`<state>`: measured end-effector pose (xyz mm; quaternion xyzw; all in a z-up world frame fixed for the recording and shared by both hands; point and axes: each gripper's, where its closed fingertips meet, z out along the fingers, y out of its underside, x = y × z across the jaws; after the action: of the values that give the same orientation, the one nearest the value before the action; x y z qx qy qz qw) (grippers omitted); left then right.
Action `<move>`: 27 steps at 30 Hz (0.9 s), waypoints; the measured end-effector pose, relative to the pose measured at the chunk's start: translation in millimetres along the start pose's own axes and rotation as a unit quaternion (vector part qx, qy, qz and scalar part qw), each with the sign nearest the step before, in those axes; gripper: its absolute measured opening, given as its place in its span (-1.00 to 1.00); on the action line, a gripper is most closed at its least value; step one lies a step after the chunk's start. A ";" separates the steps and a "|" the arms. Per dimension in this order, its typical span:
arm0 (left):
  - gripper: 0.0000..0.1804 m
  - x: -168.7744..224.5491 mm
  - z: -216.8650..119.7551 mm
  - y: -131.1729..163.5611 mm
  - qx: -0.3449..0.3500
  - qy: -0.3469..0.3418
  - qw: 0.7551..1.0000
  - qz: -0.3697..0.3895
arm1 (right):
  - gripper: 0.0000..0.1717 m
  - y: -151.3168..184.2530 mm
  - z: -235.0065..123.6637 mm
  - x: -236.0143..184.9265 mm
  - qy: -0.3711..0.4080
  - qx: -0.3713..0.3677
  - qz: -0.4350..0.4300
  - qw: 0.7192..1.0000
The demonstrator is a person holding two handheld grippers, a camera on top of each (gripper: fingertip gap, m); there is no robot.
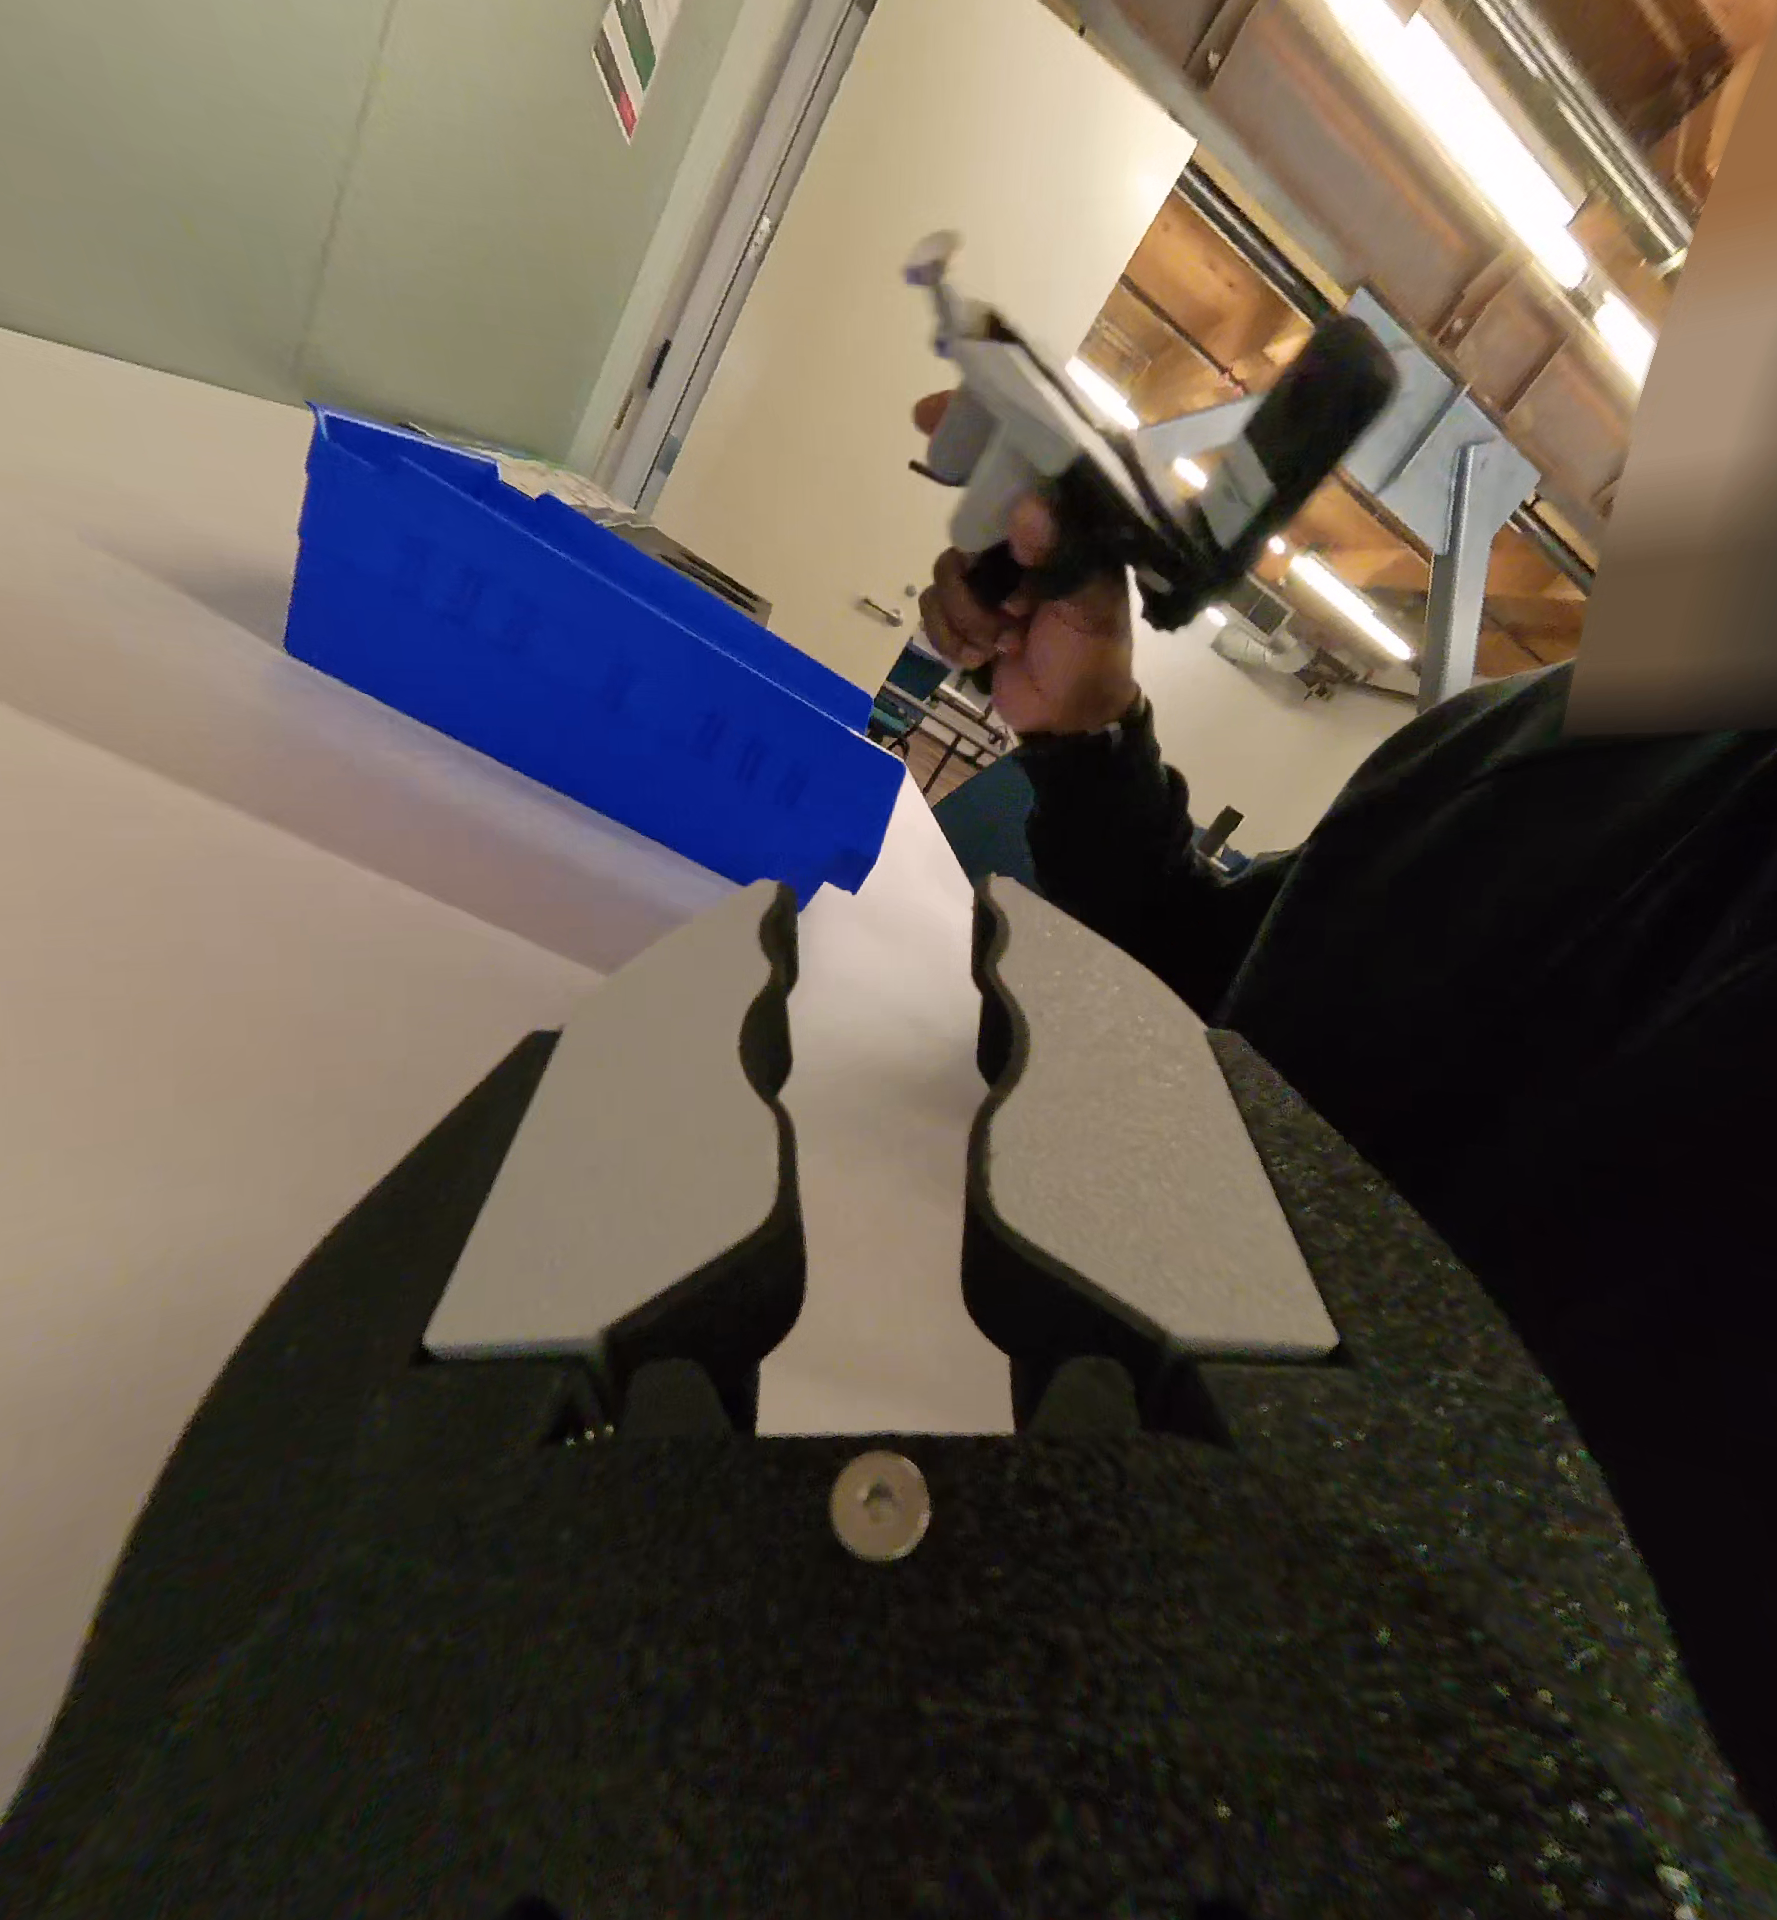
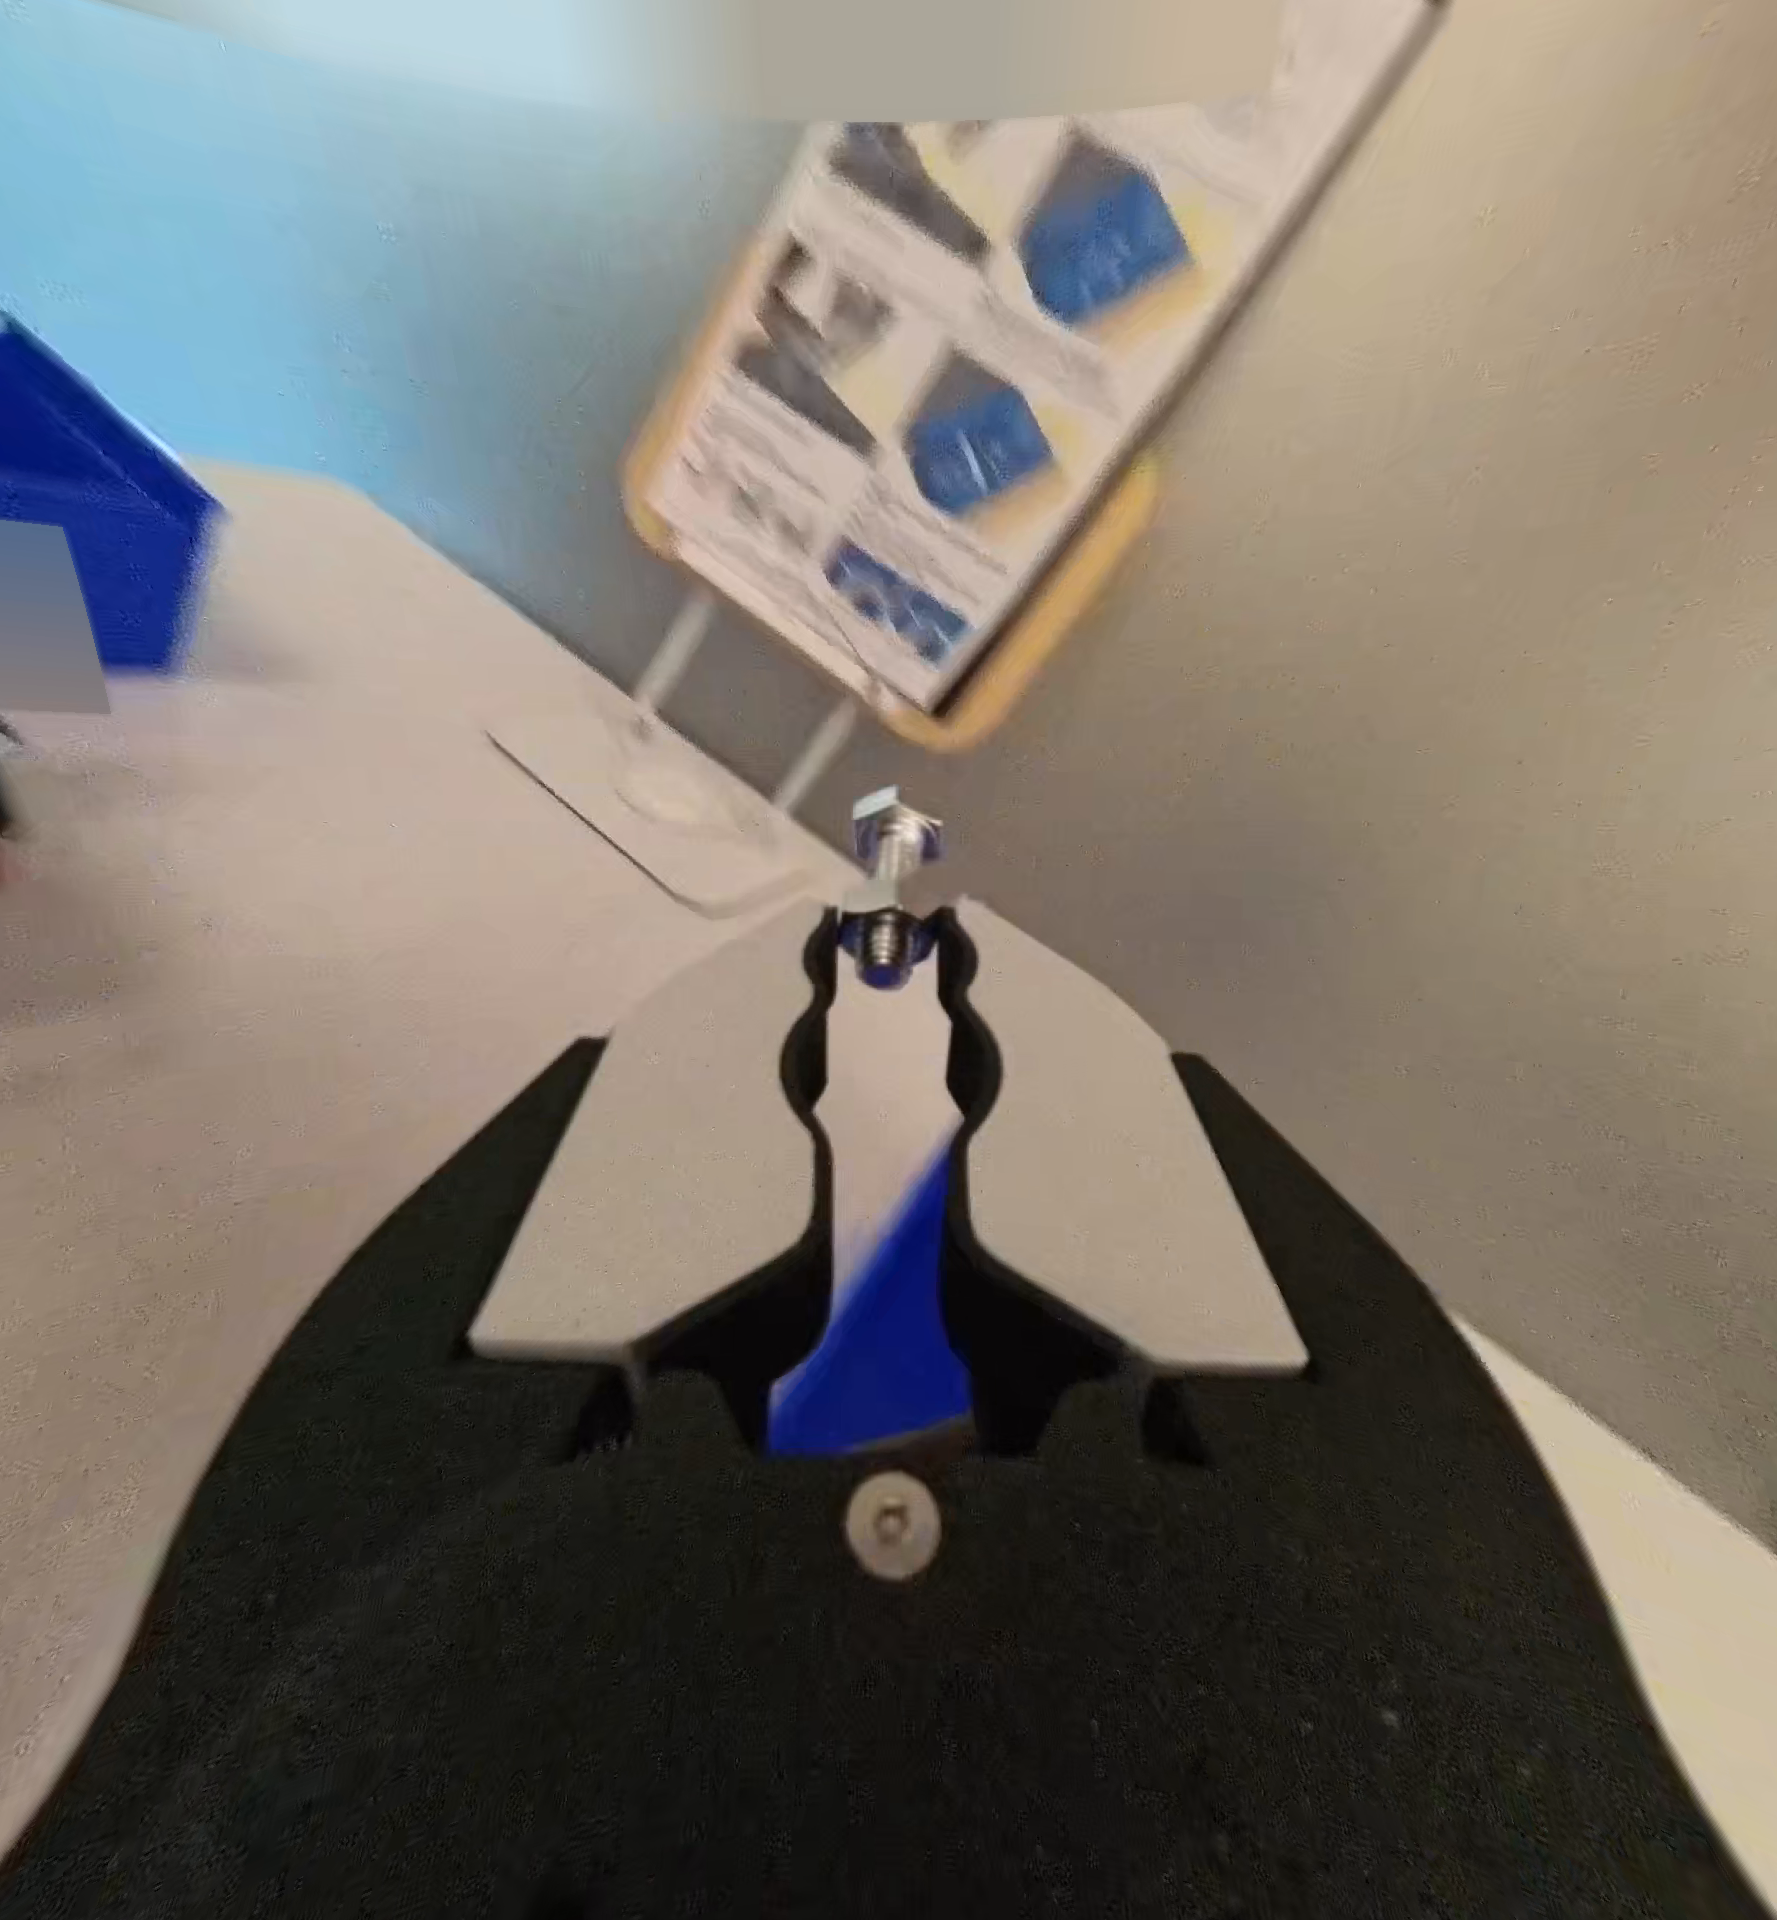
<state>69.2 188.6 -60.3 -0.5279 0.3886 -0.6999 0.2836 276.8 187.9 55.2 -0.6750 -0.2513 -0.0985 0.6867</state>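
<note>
Gripping a threaded bolt [image 2: 889,914] between the right gripper's [image 2: 889,935] fingers.

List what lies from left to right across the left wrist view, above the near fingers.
White table → blue bin → closed door → the other hand-held gripper, raised with a small bolt-like part at its tips → hand holding it → dark sleeve.
</note>
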 end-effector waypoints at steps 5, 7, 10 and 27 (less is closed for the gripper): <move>-0.68 2.6 4.9 2.3 -0.003 0.005 1.000 -0.003 | -0.80 156.9 5.8 42.6 -0.040 -0.248 0.067 0.966; -0.70 3.3 5.7 3.5 -0.006 0.003 1.000 0.002 | -0.79 197.4 9.9 46.3 -0.041 -0.304 0.056 0.950; -0.72 3.5 5.1 3.4 -0.006 -0.001 1.000 0.007 | -0.79 235.3 15.6 48.1 -0.042 -0.372 0.037 0.926; -0.74 7.7 8.6 8.0 -0.030 -0.008 0.999 0.036 | -0.39 168.0 -30.7 50.9 -0.042 -0.301 0.060 0.951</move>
<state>75.2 176.0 -61.8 -0.5274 0.4259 -0.6730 0.2957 406.5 180.0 -66.7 -0.8676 -0.1981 -0.0999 0.4451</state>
